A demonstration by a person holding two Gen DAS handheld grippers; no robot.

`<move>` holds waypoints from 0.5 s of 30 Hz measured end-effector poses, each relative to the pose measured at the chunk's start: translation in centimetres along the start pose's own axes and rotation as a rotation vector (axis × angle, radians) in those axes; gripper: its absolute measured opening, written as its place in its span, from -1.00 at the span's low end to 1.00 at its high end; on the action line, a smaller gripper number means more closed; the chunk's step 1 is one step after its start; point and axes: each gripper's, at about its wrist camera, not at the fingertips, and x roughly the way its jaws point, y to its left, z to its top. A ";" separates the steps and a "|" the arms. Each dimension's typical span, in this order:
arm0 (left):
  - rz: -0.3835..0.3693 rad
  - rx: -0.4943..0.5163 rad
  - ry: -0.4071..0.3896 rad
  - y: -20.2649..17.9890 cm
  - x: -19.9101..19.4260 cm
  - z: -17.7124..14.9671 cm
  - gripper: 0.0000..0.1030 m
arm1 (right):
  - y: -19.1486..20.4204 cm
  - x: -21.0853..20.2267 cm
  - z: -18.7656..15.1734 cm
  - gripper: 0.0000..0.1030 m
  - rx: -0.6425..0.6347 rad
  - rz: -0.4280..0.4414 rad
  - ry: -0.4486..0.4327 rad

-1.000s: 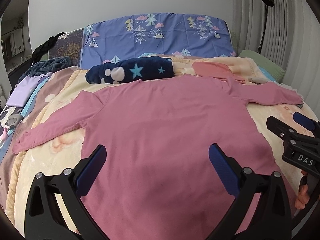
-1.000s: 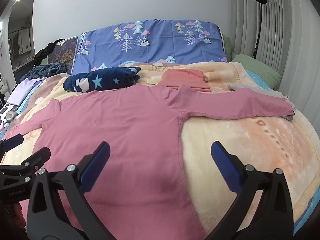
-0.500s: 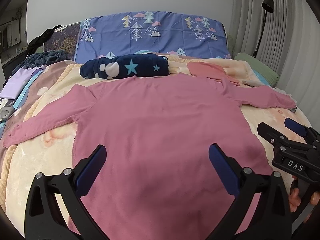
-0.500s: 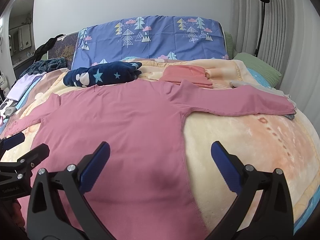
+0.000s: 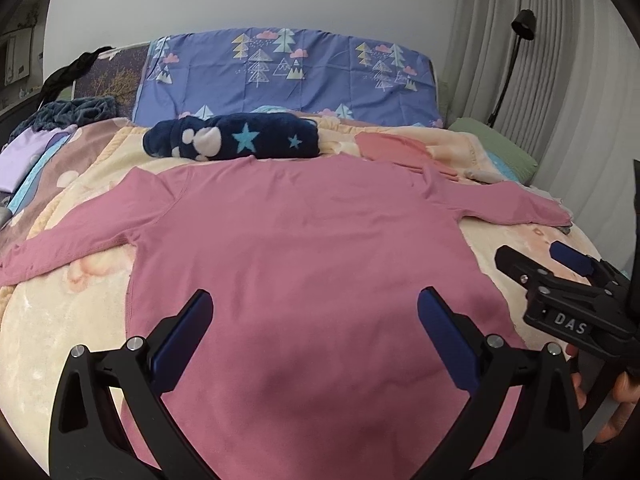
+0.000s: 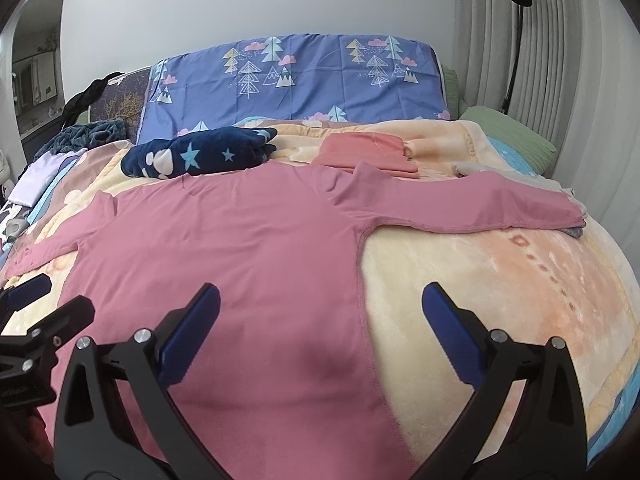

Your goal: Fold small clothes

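A pink long-sleeved shirt (image 5: 304,248) lies flat on the bed, both sleeves spread out; it also shows in the right wrist view (image 6: 240,248). My left gripper (image 5: 314,320) is open and empty, hovering above the shirt's lower body. My right gripper (image 6: 320,316) is open and empty above the shirt's right side seam. Each gripper shows in the other's view: the right gripper (image 5: 548,268) near the shirt's right hem, the left gripper (image 6: 44,300) at the left edge.
A folded navy star blanket (image 5: 236,142) and a folded coral garment (image 5: 396,148) lie beyond the collar. A blue tree-print pillow (image 5: 288,76) stands at the headboard. Purple and grey clothes (image 5: 32,148) lie at left. A lamp (image 6: 516,20) and curtain stand at right.
Both grippers shifted slightly leftward over the shirt and stayed open. The shirt has not moved.
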 end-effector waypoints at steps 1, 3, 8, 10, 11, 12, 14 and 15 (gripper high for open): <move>0.001 0.009 -0.006 -0.1 -0.1 0.0 0.97 | 0.0 0.1 0.0 0.96 0.000 -0.001 0.004; 0.002 0.022 -0.012 -0.3 -0.2 0.0 0.97 | 0.0 0.3 -0.1 0.96 -0.013 0.000 0.014; 0.010 0.018 0.004 -0.1 0.1 -0.4 0.97 | 0.1 0.8 -0.6 0.96 -0.030 0.010 0.024; 0.005 0.011 0.004 0.2 0.1 -0.6 0.97 | 0.2 0.9 -0.7 0.96 -0.035 0.013 0.026; 0.002 0.007 0.003 0.4 0.0 -0.7 0.97 | 0.3 0.9 -0.7 0.96 -0.038 0.014 0.026; 0.002 0.004 0.002 0.5 0.0 -0.8 0.97 | 0.4 1.0 -0.8 0.96 -0.039 0.017 0.026; 0.008 -0.002 0.006 0.8 0.0 -0.8 0.97 | 0.5 1.1 -0.9 0.96 -0.039 0.021 0.030; 0.010 -0.007 0.011 0.9 0.1 -0.9 0.97 | 0.5 1.1 -0.9 0.96 -0.040 0.024 0.032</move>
